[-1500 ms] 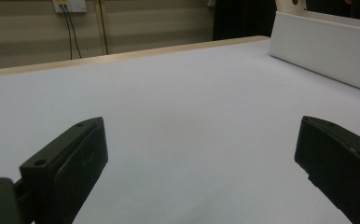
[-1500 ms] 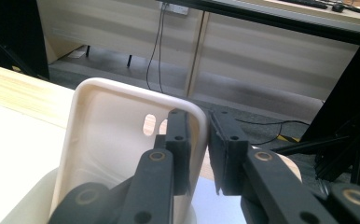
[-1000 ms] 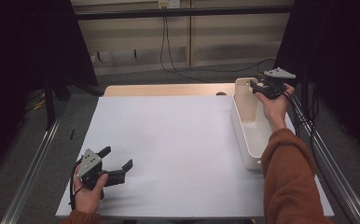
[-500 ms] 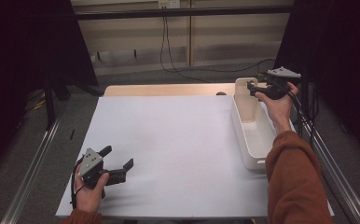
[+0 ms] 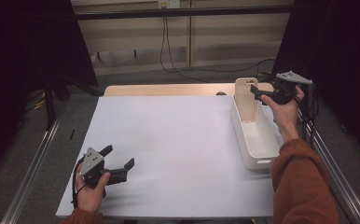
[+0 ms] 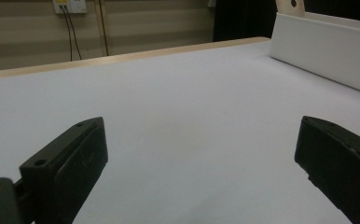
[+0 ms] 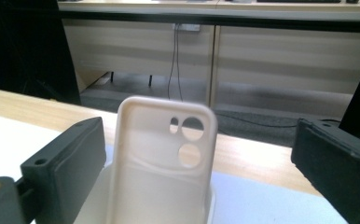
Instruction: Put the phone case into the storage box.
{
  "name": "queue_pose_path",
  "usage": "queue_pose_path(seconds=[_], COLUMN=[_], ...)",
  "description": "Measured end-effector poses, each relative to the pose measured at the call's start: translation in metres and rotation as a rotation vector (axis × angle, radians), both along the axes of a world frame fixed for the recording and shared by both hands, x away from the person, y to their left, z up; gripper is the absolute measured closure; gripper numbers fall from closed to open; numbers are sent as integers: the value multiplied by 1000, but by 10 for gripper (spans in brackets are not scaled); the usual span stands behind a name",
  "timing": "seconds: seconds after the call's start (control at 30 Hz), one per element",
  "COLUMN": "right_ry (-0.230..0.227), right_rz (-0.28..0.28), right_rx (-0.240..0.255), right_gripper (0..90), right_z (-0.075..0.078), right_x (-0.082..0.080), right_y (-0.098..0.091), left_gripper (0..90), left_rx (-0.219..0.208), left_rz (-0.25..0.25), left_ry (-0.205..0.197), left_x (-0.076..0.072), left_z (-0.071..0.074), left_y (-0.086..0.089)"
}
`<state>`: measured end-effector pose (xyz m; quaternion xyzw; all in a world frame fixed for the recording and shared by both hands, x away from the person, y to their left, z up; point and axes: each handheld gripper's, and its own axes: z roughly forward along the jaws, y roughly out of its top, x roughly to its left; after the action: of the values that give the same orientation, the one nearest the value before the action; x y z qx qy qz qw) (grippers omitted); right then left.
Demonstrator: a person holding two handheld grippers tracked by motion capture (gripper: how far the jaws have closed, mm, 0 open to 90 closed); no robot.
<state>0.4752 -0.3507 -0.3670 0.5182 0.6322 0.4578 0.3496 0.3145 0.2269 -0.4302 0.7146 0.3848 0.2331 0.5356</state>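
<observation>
Table (image 5: 178,140) first: one white sheet, one white bin (image 5: 255,135) along its right side, one phone case (image 5: 245,100) propped upright at the bin's far end. Right gripper (image 5: 262,95), jaws just opened wide, sits beside the case, gripping nothing; left gripper (image 5: 121,164) rests open and empty near the front-left edge. Risk: a jaw clipping the case would likely topple it.

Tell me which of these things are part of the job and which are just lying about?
In the job:
- phone case, standing in the bin's far end
- white bin
- right gripper, open beside the case

Just about:
- left gripper, idle
- wall cables
</observation>
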Motion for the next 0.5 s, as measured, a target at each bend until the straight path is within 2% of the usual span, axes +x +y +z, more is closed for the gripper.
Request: queue_pose_path(seconds=[0.13, 0.23, 0.33, 0.5], right_ry=[-26, -19, -26, -28], right_rz=[15, 25, 28, 41], right_rx=[13, 7, 3, 9], right_gripper=[9, 9, 15, 13], right_z=[0, 0, 2, 1], right_x=[-9, -14, -18, -28], right_y=[2, 3, 4, 4], left_gripper=[26, 26, 26, 26], left_rx=[6, -9, 2, -6], left_rz=[-2, 4, 2, 11], left_ry=[-4, -5, -10, -12], left_x=[-1, -2, -3, -4], left_z=[0, 0, 1, 1], left_y=[1, 1, 2, 4])
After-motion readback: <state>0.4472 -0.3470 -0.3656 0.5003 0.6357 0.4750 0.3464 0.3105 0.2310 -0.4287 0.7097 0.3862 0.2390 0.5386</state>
